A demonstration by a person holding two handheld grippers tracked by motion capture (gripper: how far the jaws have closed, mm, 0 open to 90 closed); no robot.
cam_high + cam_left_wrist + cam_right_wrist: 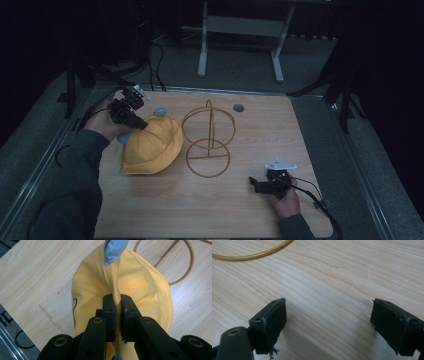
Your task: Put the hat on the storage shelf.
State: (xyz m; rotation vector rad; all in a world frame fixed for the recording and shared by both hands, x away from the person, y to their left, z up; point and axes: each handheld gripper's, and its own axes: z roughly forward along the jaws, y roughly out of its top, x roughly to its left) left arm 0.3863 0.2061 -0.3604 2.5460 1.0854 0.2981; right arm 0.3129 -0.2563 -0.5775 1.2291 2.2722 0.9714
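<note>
High view: yellow hat point(150, 147) lies just left of the wire stand point(208, 140) on the counter point(240, 205).
We note left gripper point(118, 305) jaws clenched on the hat's fabric; right gripper point(328, 322) jaws released, right of the stand.

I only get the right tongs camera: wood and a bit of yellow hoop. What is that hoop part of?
Observer: A wire stand, two hoops and a ring base, standing mid-table.
Operator: Is the other hand doing something?
Observer: Yes, the left tongs are shut on a fold of a yellow hat.
Operator: Where's the hat?
Observer: On the table, left of the stand; the high view shows them almost touching.
Operator: Just yellow?
Observer: No, a light blue bit sticks out at its far edge.
</note>
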